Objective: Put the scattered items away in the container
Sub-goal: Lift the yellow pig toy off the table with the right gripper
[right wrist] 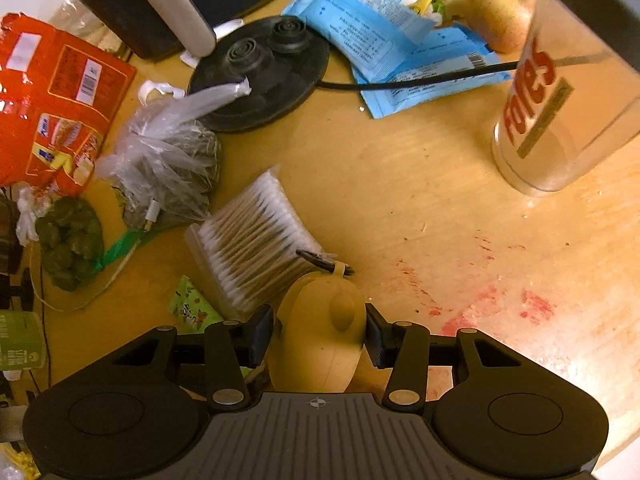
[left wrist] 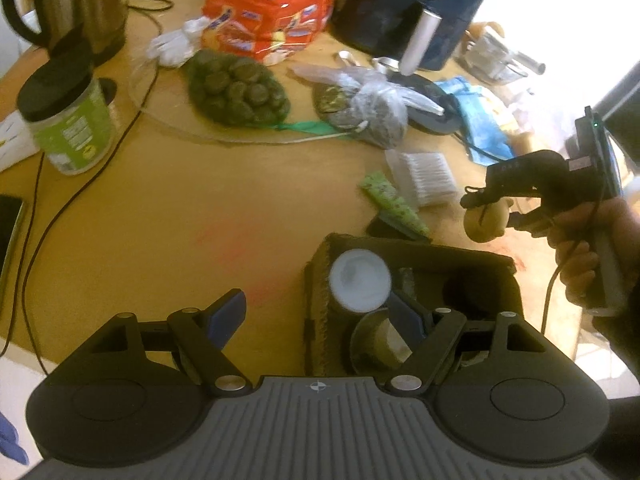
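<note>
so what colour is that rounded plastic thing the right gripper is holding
Pale yellow rounded plastic object, clearest in the right wrist view.

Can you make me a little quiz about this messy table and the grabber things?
1. True or false: the right gripper is squeezing a yellow rounded thing.
2. Which is already inside the dark box? A) the pack of cotton swabs B) a white round lid C) the green-labelled jar
3. Fill the gap: the left gripper is wide open, and one of its fingers reaches over the ____.

Key: 1 true. 2 B. 3 box.
</note>
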Demonstrator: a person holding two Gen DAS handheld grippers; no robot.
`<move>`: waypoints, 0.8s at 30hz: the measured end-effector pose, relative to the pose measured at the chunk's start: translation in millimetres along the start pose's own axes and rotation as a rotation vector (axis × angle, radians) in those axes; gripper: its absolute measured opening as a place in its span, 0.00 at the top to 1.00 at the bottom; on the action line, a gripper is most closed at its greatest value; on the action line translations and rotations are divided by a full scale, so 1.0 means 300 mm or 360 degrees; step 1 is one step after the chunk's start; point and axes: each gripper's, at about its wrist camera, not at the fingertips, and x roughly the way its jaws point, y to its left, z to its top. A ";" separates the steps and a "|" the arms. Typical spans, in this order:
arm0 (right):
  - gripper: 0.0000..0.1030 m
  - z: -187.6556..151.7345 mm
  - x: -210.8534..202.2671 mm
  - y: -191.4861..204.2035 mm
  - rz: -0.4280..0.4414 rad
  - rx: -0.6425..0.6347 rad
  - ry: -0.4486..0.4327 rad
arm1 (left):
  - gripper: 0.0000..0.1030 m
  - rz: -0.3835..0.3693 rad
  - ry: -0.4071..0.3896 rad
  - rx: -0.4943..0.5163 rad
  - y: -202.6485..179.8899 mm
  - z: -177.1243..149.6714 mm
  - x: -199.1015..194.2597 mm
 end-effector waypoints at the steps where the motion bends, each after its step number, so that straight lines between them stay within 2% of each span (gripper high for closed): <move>1: 0.51 -0.003 -0.009 -0.003 0.0005 0.0000 -0.0012 | 0.24 -0.0007 0.0003 0.0014 -0.007 0.003 0.003; 14: 0.51 -0.068 -0.144 -0.068 0.0109 -0.0096 -0.0193 | 0.24 -0.0063 0.0045 0.0197 -0.108 0.046 0.053; 24: 0.51 -0.135 -0.241 -0.127 0.0117 -0.0182 -0.0318 | 0.24 -0.0078 0.0062 0.0327 -0.173 0.092 0.090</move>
